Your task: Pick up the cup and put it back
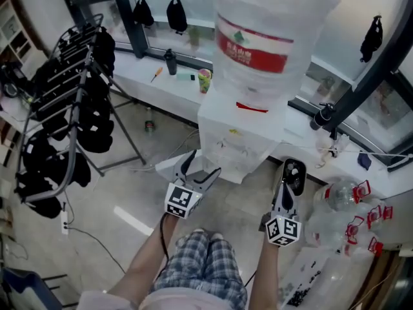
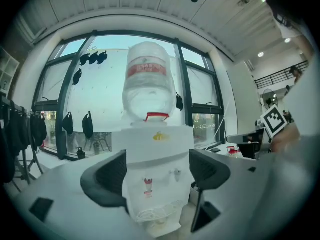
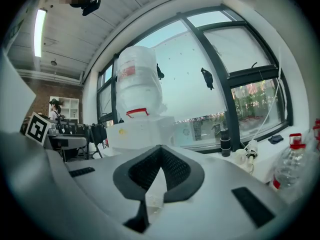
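A white water dispenser (image 1: pixel 235 141) carries a big clear bottle (image 1: pixel 264 37) with a red label. A green and pink cup (image 1: pixel 204 80) stands far off on the window ledge. My left gripper (image 1: pixel 201 166) is open just before the dispenser's lower front. In the left gripper view, the left gripper (image 2: pixel 157 176) frames the taps (image 2: pixel 148 182) and the drip tray (image 2: pixel 155 214); I cannot make out a cup there. My right gripper (image 1: pixel 293 170) hangs to the dispenser's right. Its pads (image 3: pixel 145 171) meet at the tips, with nothing seen held.
A metal rack (image 1: pixel 64 108) hung with black bags stands at the left. Several empty clear bottles with red handles (image 1: pixel 348 208) lie at the right. A black bottle (image 1: pixel 170 61) stands on the ledge (image 1: pixel 139 70). The person's legs in plaid shorts (image 1: pixel 203 270) are below.
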Motion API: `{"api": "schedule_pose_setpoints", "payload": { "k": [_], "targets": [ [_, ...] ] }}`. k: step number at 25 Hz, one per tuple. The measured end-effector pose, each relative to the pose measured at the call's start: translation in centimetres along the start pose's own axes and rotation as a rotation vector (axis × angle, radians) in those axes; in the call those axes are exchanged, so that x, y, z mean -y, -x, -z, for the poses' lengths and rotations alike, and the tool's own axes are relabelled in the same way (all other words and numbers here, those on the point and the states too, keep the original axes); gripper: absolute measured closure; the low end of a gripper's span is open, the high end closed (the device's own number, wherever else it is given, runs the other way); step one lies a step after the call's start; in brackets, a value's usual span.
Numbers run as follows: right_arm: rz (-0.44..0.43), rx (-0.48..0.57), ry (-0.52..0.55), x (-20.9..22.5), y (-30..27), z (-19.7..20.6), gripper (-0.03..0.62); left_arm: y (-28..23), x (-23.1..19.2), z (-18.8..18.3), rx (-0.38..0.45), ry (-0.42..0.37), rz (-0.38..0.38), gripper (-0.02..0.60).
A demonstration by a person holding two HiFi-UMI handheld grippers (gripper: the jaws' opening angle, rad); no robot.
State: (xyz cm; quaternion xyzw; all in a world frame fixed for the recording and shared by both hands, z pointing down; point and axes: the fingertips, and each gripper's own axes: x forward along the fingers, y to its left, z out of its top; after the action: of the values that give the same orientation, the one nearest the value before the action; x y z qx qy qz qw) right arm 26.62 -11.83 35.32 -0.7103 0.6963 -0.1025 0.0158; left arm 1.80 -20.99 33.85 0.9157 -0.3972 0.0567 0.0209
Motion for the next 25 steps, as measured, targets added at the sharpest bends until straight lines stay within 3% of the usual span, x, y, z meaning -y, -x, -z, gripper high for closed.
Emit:
{"api": "schedule_pose_setpoints", "payload": {
  "k": [12,20,25],
  "targets": [
    [-0.018,-0.026,0.019,1.9,-5.6,19.0,0.577,-5.2,0.6,20.4,-0.078,-0.023,0.079,0.204],
    [-0.025,-0.027,0.017,4.6,-9.4,31.1,0.577,-8.5,0.0,34.5,-0.111,-0.006,0.093,0.204],
    [-0.071,-0.012,0.057,5.9,-11.9,37.6,0.577,-11.6,0.7,42.9,-0.112,-0.052,0.165,0.204]
  ]
}}
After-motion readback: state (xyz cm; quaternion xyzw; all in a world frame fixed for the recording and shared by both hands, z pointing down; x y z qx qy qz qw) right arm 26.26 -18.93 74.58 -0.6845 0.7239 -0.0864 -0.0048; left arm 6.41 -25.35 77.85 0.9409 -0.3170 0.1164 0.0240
